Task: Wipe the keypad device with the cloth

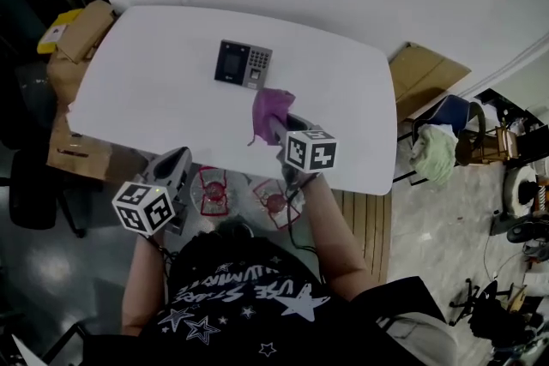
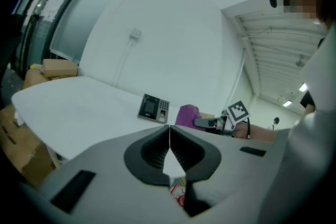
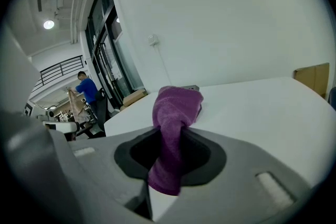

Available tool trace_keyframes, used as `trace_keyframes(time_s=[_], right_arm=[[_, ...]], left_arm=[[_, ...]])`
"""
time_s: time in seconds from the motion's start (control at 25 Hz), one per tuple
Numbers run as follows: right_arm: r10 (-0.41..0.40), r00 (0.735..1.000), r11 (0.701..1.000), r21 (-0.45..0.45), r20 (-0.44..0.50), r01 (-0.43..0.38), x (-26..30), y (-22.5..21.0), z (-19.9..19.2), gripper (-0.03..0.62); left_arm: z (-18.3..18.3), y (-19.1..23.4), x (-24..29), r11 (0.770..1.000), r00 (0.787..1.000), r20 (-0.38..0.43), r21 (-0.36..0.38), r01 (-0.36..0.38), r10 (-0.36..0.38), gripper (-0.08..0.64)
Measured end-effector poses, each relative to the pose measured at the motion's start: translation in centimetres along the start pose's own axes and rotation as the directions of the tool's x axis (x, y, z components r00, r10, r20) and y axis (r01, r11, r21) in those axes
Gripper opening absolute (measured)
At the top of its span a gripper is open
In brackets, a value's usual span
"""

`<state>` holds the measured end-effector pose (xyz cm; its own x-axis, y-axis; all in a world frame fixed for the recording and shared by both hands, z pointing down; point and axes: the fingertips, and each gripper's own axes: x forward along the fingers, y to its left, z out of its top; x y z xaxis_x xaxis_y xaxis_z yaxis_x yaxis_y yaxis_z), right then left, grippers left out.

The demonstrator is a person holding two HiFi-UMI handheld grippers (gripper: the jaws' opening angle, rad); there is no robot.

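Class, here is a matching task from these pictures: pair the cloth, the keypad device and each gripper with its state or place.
1 cloth
2 keypad device
3 left gripper
4 right gripper

A jaws together, empty
B lying on the white table
C purple, pinched between jaws
D shut on the cloth

Pairs: 1-C, 2-B, 3-A, 4-D

The head view looks steeply down from above the person and takes in the whole table (image 1: pixel 154 73). The left gripper view sits low, off the near edge, facing across the tabletop toward the wall. The right gripper view rides closer in, over the table. All three share the cloth (image 1: pixel 273 111).
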<state>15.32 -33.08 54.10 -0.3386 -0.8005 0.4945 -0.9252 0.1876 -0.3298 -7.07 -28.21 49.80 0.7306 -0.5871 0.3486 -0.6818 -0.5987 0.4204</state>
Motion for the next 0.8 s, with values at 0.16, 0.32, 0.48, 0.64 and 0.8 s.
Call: trace_keyframes(time_s=[0.16, 0.32, 0.48, 0.64, 0.8], right_arm=[[0.024, 1.0, 1.0, -0.016, -0.011, -0.024, 0.3, 2.1, -0.5, 0.098], [0.032, 0.999, 0.998, -0.046, -0.029, -0.034, -0.3, 4.5, -1.3, 0.098], [0.046, 0.999, 0.997, -0.06, -0.028, -0.047, -2.1, 7.3, -2.2, 0.098], [0.045, 0.999, 0.996, -0.07, -0.026, -0.047, -4.1, 9.6, -3.4, 0.098], [0.05, 0.998, 0.995, -0.081, -0.033, -0.053, -6.2, 11.9, -4.8, 0.098]], left_arm=[[-0.2, 0.8, -1.7, 1.0, 1.0, 0.013, -0.007, -0.018, 0.018, 0.009], [-0.6, 0.7, -3.8, 1.0, 1.0, 0.02, 0.004, -0.015, 0.015, 0.009], [-1.6, 0.2, -6.8, 1.0, 0.999, 0.028, -0.005, -0.016, 0.016, 0.009], [-2.6, -0.5, -9.6, 1.0, 0.999, 0.042, -0.015, -0.012, 0.012, 0.009], [-3.5, -1.2, -12.4, 1.0, 0.998, 0.056, -0.026, -0.013, 0.015, 0.008]])
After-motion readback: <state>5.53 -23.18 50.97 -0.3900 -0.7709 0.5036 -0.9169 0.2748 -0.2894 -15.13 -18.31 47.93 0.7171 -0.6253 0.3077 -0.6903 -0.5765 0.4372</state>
